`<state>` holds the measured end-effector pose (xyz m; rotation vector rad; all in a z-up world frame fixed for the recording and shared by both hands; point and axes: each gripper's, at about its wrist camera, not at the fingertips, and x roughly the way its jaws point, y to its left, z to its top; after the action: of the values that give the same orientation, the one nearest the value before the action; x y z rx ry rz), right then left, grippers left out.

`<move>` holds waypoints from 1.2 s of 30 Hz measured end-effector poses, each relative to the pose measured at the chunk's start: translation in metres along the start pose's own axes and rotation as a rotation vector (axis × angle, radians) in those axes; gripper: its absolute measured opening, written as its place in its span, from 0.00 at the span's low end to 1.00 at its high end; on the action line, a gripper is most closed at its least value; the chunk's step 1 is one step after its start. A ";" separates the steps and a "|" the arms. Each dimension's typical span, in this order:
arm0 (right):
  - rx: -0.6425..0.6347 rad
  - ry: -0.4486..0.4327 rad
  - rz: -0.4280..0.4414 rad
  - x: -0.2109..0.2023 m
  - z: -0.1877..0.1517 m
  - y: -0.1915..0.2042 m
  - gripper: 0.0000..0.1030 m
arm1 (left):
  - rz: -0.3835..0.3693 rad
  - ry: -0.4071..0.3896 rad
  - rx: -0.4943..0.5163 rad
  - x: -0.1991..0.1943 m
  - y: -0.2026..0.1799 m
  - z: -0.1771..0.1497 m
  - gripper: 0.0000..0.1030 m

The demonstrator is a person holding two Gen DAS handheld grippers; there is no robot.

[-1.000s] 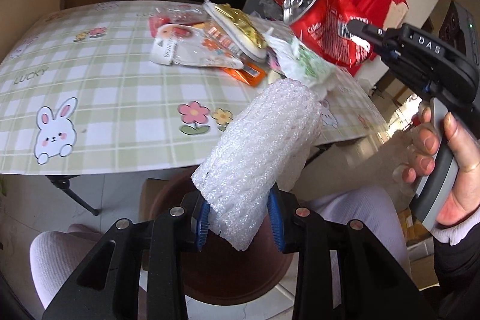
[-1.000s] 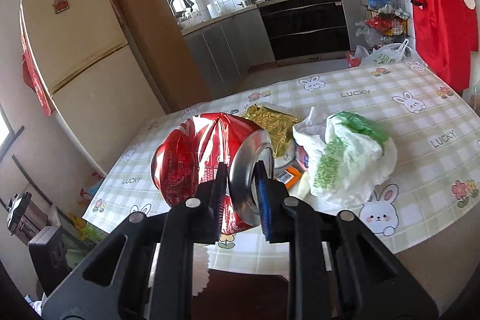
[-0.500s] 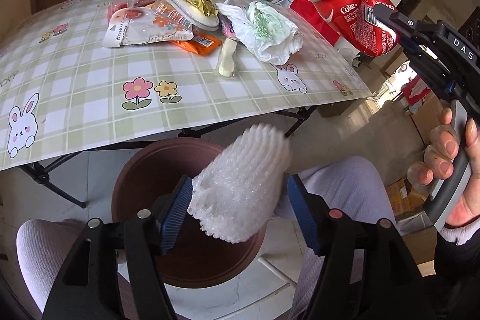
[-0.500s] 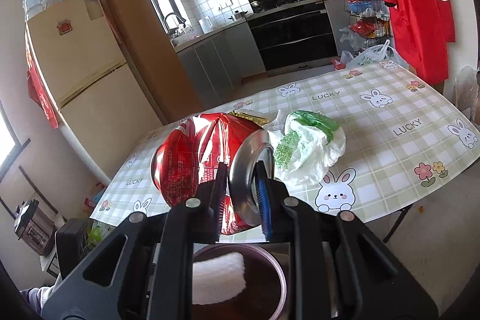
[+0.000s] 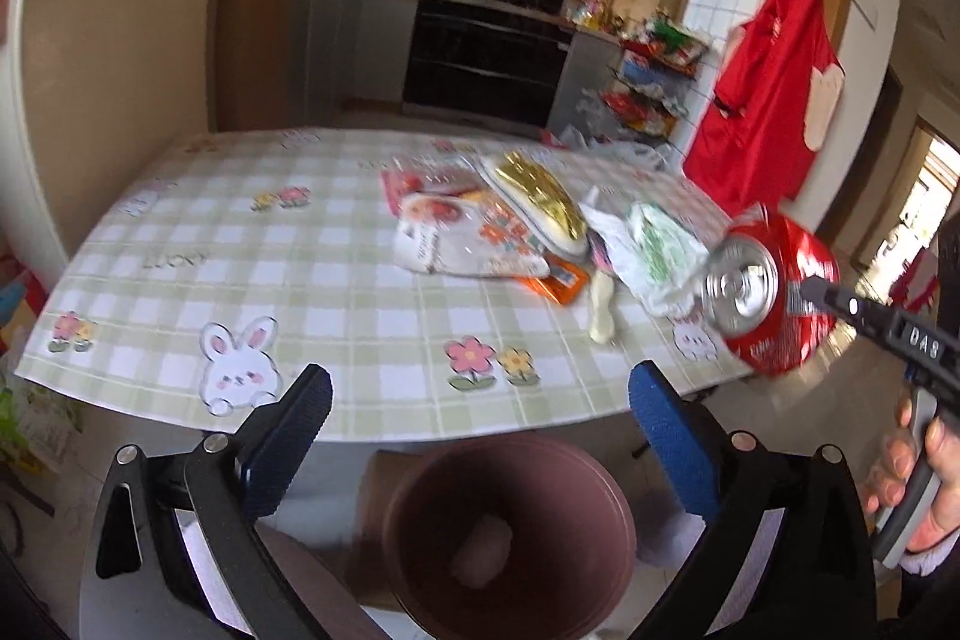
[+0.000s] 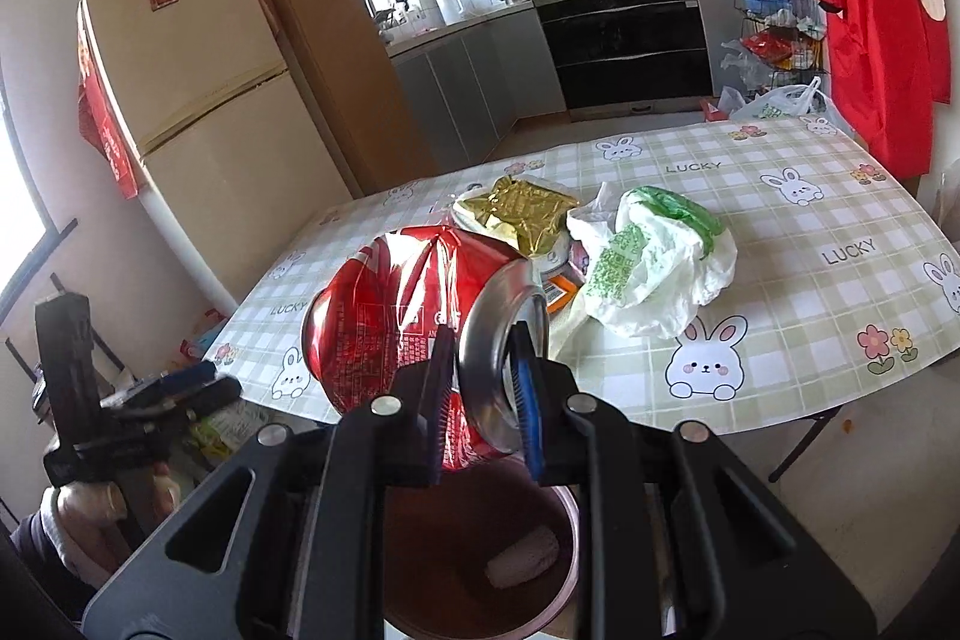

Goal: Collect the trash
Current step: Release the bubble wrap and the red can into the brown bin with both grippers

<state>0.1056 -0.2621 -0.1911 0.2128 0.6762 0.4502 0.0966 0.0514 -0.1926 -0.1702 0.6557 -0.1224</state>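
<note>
Left gripper [image 5: 480,400]: black frame, ribbed blue pads, jaws spread wide after just opening, nothing between them. Straight below and ahead of it a round dark-brown plastic bin [image 5: 612,496], smooth wall. A white foam net sleeve [image 5: 483,550] lies at the bin's bottom, soft, bumpy, roughly cylindrical; blurred in the left view, clearer in the right wrist view [image 6: 522,553].

Right gripper [image 6: 480,370]: jaws narrow, pads clamped on the rim end of a crushed red cola can [image 6: 384,304]. Thin creased metal, dented body, shiny silver top with pull-tab opening [image 5: 741,286]. The can hangs just above the bin [image 6: 564,568], at the table's near edge. Its lower part is hidden behind the gripper's fingers.

Beyond both grippers, a table [image 6: 780,196] under glossy green-checked oilcloth with bunny and flower prints and "LUCKY" lettering. The trash pile sits mid-table, ahead of the right gripper: crumpled white-and-green plastic bag [image 6: 654,262], soft and puffy; a crinkled gold foil wrapper [image 6: 528,214] on a pale round dish-like thing, mostly covered; flat printed snack packets [image 5: 468,238], overlapping, text unreadable; an orange packet [image 5: 555,283], only a corner showing; a small cream elongated item [image 5: 602,313], too blurred to identify.

Left view is motion-blurred overall. At its right edge, a hand [image 5: 924,466] on the right gripper's handle, cut off by the frame.
</note>
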 end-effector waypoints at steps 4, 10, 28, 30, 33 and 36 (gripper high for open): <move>-0.059 0.064 0.012 0.015 -0.006 0.018 0.22 | 0.090 -0.104 -0.065 -0.023 0.031 0.013 0.94; -0.111 0.184 0.046 0.042 -0.021 0.041 0.22 | 0.158 -0.148 -0.142 -0.040 0.065 0.012 0.94; -0.176 0.363 0.097 0.070 -0.040 0.070 0.30 | 0.188 -0.138 -0.245 -0.042 0.099 0.002 0.94; -0.176 0.360 0.101 0.069 -0.040 0.070 0.31 | 0.190 -0.140 -0.247 -0.043 0.099 0.002 0.94; -0.173 0.348 0.099 0.066 -0.038 0.070 0.37 | 0.191 -0.141 -0.249 -0.043 0.100 0.002 0.94; -0.170 0.329 0.082 0.063 -0.036 0.068 0.47 | 0.190 -0.142 -0.244 -0.044 0.099 0.002 0.94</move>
<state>0.1037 -0.1709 -0.2307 0.0038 0.9481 0.6261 0.0688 0.1561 -0.1845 -0.3470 0.5410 0.1526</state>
